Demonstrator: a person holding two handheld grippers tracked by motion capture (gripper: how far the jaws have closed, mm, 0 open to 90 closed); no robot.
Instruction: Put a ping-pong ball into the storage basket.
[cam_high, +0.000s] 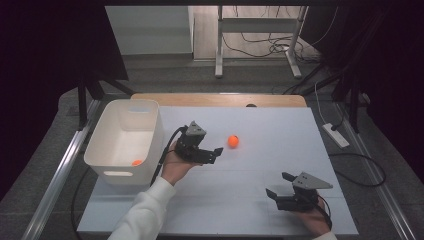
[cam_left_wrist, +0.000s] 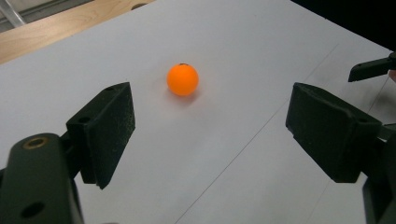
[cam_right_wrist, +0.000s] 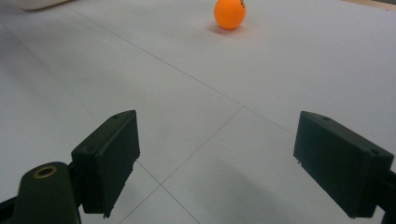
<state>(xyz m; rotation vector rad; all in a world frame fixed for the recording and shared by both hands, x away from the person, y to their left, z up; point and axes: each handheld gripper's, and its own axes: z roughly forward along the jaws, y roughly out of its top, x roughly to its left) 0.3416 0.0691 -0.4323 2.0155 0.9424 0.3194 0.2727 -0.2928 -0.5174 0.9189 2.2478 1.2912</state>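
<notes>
An orange ball (cam_high: 233, 141) lies on the white table top (cam_high: 280, 150), a short way right of my left gripper (cam_high: 218, 153). That gripper is open, jaws pointing at the ball with nothing between them. In the left gripper view the ball (cam_left_wrist: 182, 79) sits ahead of the wide-apart jaws, apart from both pads. My right gripper (cam_high: 278, 185) rests open near the front right of the table. In the right gripper view the ball (cam_right_wrist: 229, 13) is far ahead, and its jaws are empty. A second orange ball (cam_high: 136, 162) lies inside the white bin (cam_high: 106, 131) at the left.
The white bin stands at the table's left edge, just left of the hand on the left gripper. A wooden strip (cam_high: 220, 99) runs along the far edge. Beyond it are a desk frame (cam_high: 257, 35) and loose cables on the floor.
</notes>
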